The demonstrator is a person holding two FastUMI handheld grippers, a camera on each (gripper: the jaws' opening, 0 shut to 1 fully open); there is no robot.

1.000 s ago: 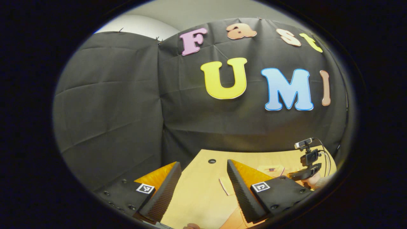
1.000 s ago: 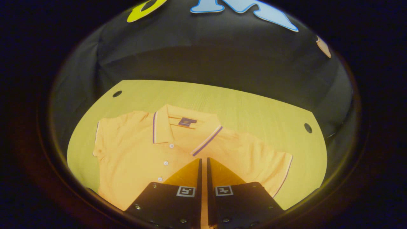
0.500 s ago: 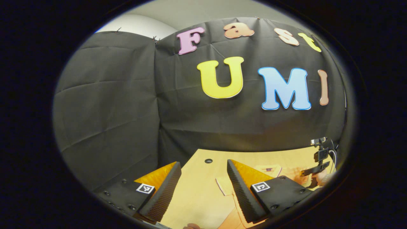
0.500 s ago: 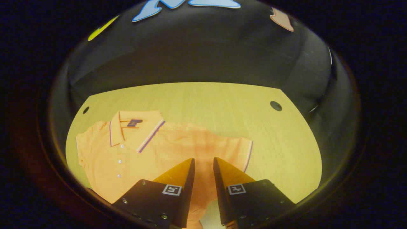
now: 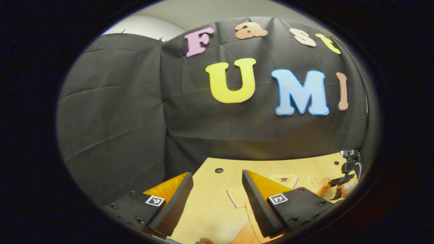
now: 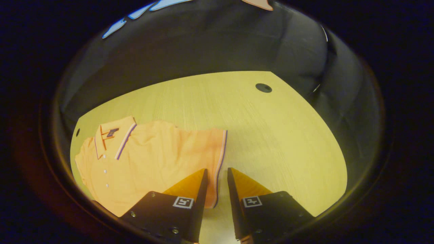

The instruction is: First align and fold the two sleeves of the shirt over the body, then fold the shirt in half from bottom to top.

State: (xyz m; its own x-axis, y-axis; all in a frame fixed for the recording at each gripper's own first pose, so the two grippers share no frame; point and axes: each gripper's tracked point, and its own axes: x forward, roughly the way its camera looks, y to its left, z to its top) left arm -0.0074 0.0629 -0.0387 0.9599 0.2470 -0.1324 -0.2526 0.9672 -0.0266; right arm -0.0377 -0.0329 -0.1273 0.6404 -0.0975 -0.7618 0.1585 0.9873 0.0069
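An orange polo shirt (image 6: 152,159) lies flat on the wooden table (image 6: 271,135), front up, with its collar (image 6: 113,134) at the left. One sleeve spreads out to the right and ends in a striped hem (image 6: 222,149). My right gripper (image 6: 217,170) hovers over that hem, open by a narrow gap, and the hem line runs between its fingers. My left gripper (image 5: 217,173) stands wide open above the table (image 5: 210,210) with nothing in it. The shirt's other sleeve (image 5: 237,198) and its collar (image 5: 284,178) lie just past its right finger. Far right, a hand holds the right gripper (image 5: 335,183).
Black cloth walls close in the table at the back and both sides. Round cable holes sit near the far corners (image 6: 263,87) (image 5: 218,170). Bare wood stretches to the right of the shirt (image 6: 288,152).
My right gripper has opened from nearly shut to a narrow gap. It has moved right across the shirt, from the chest to the sleeve's hem. The left gripper has barely shifted.
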